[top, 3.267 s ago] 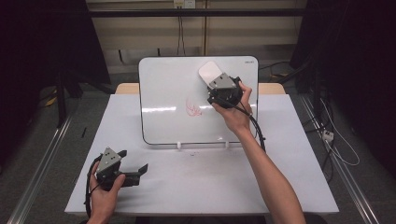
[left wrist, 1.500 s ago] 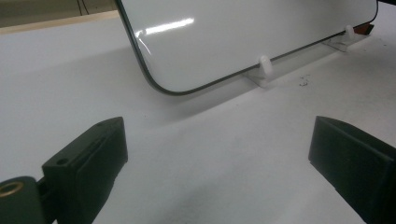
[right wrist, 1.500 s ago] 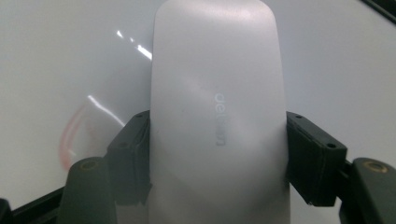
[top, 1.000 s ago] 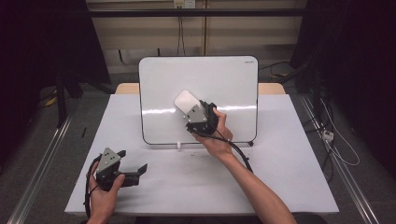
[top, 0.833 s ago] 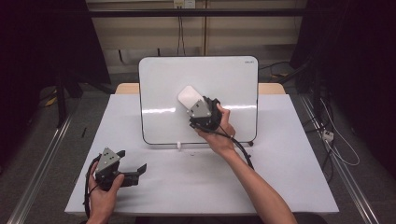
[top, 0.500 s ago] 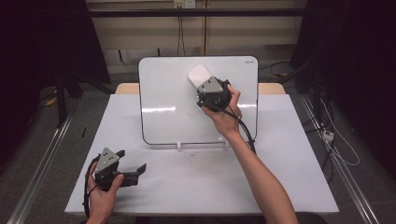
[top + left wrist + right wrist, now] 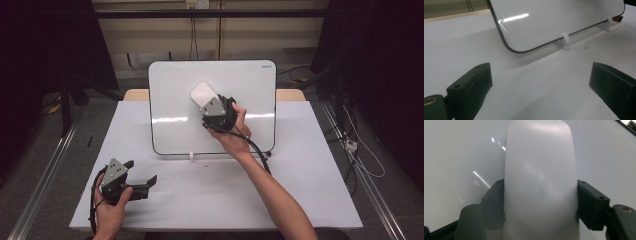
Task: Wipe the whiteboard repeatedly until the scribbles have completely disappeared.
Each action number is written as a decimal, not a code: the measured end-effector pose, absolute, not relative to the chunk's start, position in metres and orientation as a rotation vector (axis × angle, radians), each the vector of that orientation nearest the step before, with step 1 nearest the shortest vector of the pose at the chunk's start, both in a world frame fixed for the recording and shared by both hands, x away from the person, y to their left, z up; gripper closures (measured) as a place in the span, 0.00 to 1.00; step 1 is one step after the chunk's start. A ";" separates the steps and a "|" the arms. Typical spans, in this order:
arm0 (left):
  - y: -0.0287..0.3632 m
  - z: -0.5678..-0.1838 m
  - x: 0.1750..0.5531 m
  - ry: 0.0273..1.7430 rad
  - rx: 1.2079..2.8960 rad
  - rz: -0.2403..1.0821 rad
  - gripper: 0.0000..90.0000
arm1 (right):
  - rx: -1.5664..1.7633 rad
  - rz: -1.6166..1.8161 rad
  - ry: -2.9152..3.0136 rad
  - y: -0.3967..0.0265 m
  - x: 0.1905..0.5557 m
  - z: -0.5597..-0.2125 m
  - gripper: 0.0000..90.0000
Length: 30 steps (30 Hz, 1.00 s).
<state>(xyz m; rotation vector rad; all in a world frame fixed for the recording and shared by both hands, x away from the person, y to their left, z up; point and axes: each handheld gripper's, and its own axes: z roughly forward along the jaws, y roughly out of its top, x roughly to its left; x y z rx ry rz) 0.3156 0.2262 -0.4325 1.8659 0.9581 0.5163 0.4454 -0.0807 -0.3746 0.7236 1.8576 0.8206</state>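
Two grippers are at work over the white bench (image 7: pixel 300 170). On the right gripper (image 7: pixel 210 102) the fingers (image 7: pixel 591 205) are clamped on the sides of a white eraser (image 7: pixel 202 95), which lies flat against the upright whiteboard (image 7: pixel 170 100), near its middle. Its face carries faint lettering in the right gripper view. Near the bench's front left corner, the left gripper (image 7: pixel 137 175) rests low, well apart from the board, its fingers (image 7: pixel 471 87) spread wide with nothing between them.

- A white eraser (image 7: pixel 541 185) stands lengthwise between the two black jaws, which press on its sides.
- Behind it lies the glossy whiteboard (image 7: pixel 461 152), with small light glints.
- Faint lettering marks the eraser's back.
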 end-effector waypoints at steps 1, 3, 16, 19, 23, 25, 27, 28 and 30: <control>0.226 -0.433 0.316 0.957 1.868 0.516 0.05 | 0.711 0.816 1.866 -0.079 0.443 -0.378 0.35; 0.226 -0.433 0.316 0.959 1.871 0.517 0.05 | 0.693 0.807 1.880 -0.075 0.438 -0.382 0.35; 0.223 -0.434 0.315 0.949 1.885 0.513 0.05 | 0.543 0.755 1.961 -0.054 0.408 -0.415 0.35; 0.223 -0.434 0.316 0.952 1.881 0.515 0.05 | 0.505 0.734 1.987 -0.052 0.401 -0.422 0.35; 0.224 -0.435 0.316 0.956 1.884 0.510 0.05 | 0.473 0.713 2.014 -0.058 0.396 -0.425 0.35; 0.225 -0.434 0.316 0.956 1.884 0.511 0.05 | 0.469 0.711 2.018 -0.061 0.397 -0.425 0.35; 0.226 -0.434 0.316 0.956 1.885 0.511 0.05 | 0.480 0.706 2.020 -0.065 0.399 -0.422 0.35; 0.226 -0.434 0.316 0.956 1.885 0.511 0.05 | 0.498 0.712 2.015 -0.068 0.401 -0.420 0.35; 0.226 -0.434 0.316 0.955 1.883 0.516 0.05 | 0.537 0.724 1.998 -0.075 0.406 -0.414 0.35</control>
